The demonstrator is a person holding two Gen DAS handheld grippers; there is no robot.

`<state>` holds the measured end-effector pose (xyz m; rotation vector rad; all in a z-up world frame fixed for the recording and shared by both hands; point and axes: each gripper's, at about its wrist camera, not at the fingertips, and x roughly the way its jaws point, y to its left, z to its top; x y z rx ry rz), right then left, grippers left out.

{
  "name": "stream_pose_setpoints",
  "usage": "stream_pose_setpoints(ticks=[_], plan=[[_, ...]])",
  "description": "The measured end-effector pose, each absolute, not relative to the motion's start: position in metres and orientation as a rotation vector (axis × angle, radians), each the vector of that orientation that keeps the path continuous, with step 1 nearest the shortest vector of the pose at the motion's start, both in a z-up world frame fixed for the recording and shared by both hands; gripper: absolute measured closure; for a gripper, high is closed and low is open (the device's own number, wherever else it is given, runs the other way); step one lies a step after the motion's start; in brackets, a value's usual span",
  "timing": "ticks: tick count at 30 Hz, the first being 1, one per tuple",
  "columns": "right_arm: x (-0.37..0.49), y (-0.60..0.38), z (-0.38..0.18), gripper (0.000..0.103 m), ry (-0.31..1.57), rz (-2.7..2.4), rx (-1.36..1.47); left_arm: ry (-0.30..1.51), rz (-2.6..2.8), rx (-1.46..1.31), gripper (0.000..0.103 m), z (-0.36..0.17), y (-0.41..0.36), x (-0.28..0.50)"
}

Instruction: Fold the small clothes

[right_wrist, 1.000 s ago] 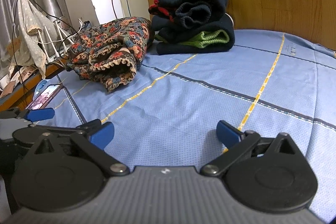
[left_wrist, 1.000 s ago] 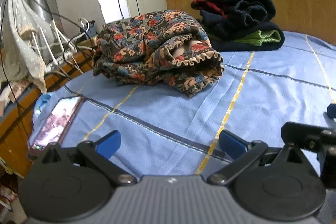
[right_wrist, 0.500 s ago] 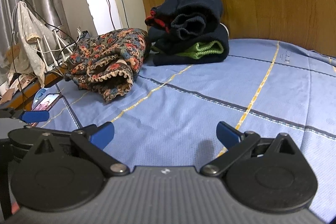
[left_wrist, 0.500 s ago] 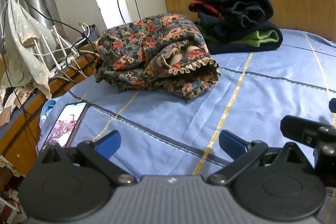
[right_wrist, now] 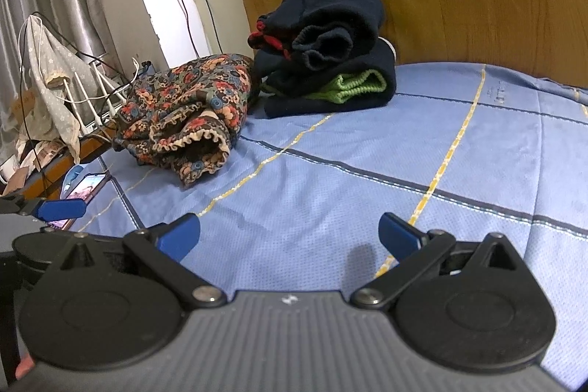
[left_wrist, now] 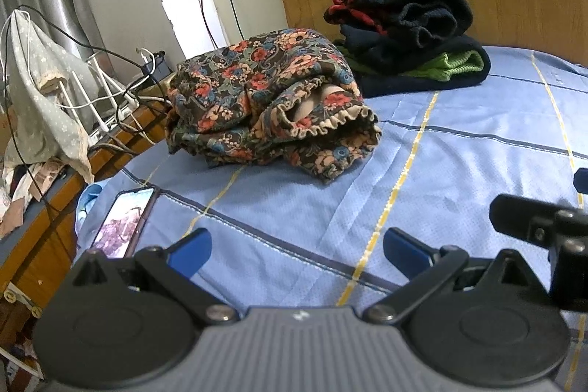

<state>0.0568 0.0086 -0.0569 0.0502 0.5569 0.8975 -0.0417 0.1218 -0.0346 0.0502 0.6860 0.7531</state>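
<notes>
Floral garment lies well beyond both grippers' (spread, empty) fingers.

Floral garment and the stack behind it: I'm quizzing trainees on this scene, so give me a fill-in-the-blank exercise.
1. The floral garment lies crumpled on a ____ bedsheet.
2. Both the left gripper and the right gripper are ____.
3. In the dark folded stack, one layer shows a ____ edge.
4. The phone lies near the bed's ____ edge.

Missing words: blue; open; green; left

Left gripper and right gripper side by side, fingers spread, empty.
</notes>
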Motion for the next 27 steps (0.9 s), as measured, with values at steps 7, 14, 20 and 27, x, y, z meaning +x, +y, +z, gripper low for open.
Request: stream_pose_setpoints(ticks=[7,14,20,27], plan=[[0.0563,0.0077,-0.0562,0.0,0.554,0.901,0.051,0.694,0.753,0.057,0.0,-0.0351,0.1216,-0.0416],[0.0566,0.0082,-0.056,0.0,0.556,0.902,0.048,0.711,0.735,0.062,0.0,-0.0385,0.1195,-0.0406],[0.0562,0.0087,-0.0561,0.0,0.558,0.902,0.045,0.72,0.728,0.063,0.0,-0.0407,0.1184,-0.0401],[0.0558,0.0083,-0.0564,0.0,0.559,0.901,0.047,0.724,0.734,0.06,0.0,-0.0412,0.1205,-0.0411]])
